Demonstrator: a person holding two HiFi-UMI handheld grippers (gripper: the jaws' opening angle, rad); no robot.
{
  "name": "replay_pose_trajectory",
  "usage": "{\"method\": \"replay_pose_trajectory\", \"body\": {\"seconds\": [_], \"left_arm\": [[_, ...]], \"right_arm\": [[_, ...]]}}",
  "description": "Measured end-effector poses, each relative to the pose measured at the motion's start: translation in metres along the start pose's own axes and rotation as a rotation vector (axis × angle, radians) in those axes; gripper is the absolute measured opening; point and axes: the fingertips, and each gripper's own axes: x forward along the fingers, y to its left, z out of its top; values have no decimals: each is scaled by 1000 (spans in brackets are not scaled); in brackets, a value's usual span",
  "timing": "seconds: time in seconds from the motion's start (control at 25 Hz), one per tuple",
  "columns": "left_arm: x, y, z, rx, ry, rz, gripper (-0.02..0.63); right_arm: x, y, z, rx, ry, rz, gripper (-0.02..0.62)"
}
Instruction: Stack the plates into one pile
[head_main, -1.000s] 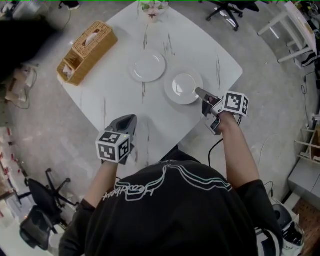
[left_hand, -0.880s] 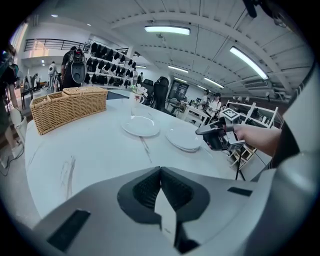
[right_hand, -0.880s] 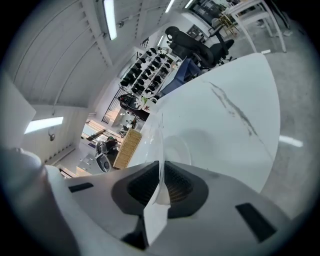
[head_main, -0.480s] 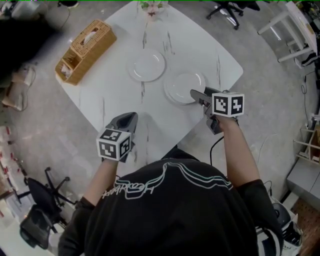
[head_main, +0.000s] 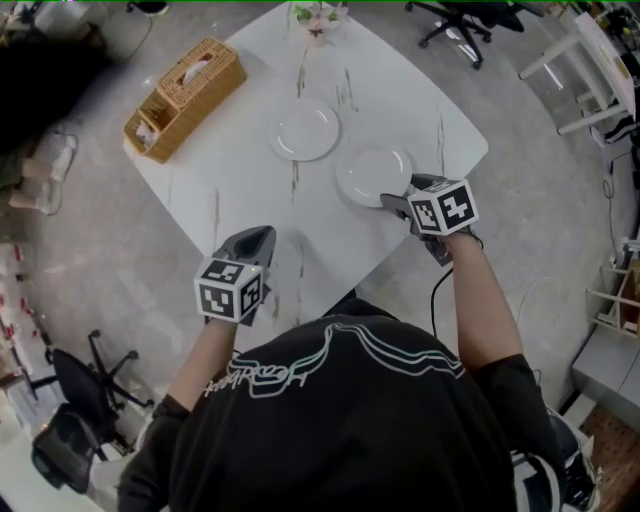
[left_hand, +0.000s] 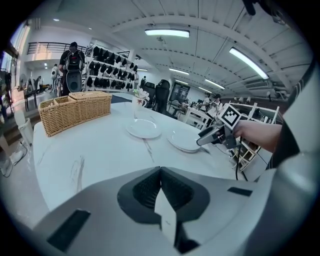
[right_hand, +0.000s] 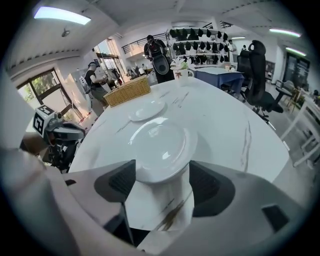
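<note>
Ahead of our left gripper we have bare counter; to its right front a near plate and far plate obstruct, to its left front a basket.

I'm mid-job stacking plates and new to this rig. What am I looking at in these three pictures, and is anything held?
There is no robot arm: a person carries a two-finger gripper in each hand, and the marker cubes belong to them. The head view looks down from the person's head onto a white table. The other two pictures come from a camera on each gripper, looking along its fingers. On the table lie a near plate, a far plate, a wicker basket and a cup with flowers. The left gripper hangs over the table's near edge, fingers together, holding nothing. The right gripper has just been opening; the near plate's rim sits between its fingers, but they do not press on it. The plates lie side by side, not yet one pile.
</note>
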Motion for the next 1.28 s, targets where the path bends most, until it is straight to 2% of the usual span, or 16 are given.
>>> {"method": "replay_pose_trajectory", "body": {"seconds": [0.16, 0.24, 0.44, 0.68, 0.76, 0.88, 0.92, 0.96, 1.08, 1.28], "left_arm": [[-13, -1, -4, 4, -12, 7, 23], [-20, -3, -6, 7, -18, 6, 23], [-41, -10, -7, 9, -50, -9, 23], [-75, -29, 4, 29, -140, -60, 23], [-83, -37, 10, 52, -171, -74, 23], [-88, -45, 19, 81, -200, -67, 23], [-88, -47, 22, 77, -204, -60, 23], [-85, -48, 25, 69, -208, -50, 23], [-64, -46, 42, 35, -212, -15, 23], [-3, -49, 77, -56, -209, 48, 23]], "right_arm": [[-3, -5, 8, 161, -74, 32, 336], [-8, -4, 9, 194, -103, 29, 339], [-34, 4, 21, 174, -225, -33, 337], [-74, 67, 25, 87, -351, 13, 325], [-87, 87, 26, 71, -407, 37, 215], [-96, 107, 27, 56, -444, 110, 140], [-98, 111, 28, 47, -449, 141, 86], [-99, 113, 31, 35, -453, 172, 63], [-95, 103, 46, -17, -442, 247, 43], [-81, 56, 65, -83, -362, 331, 32]]}}
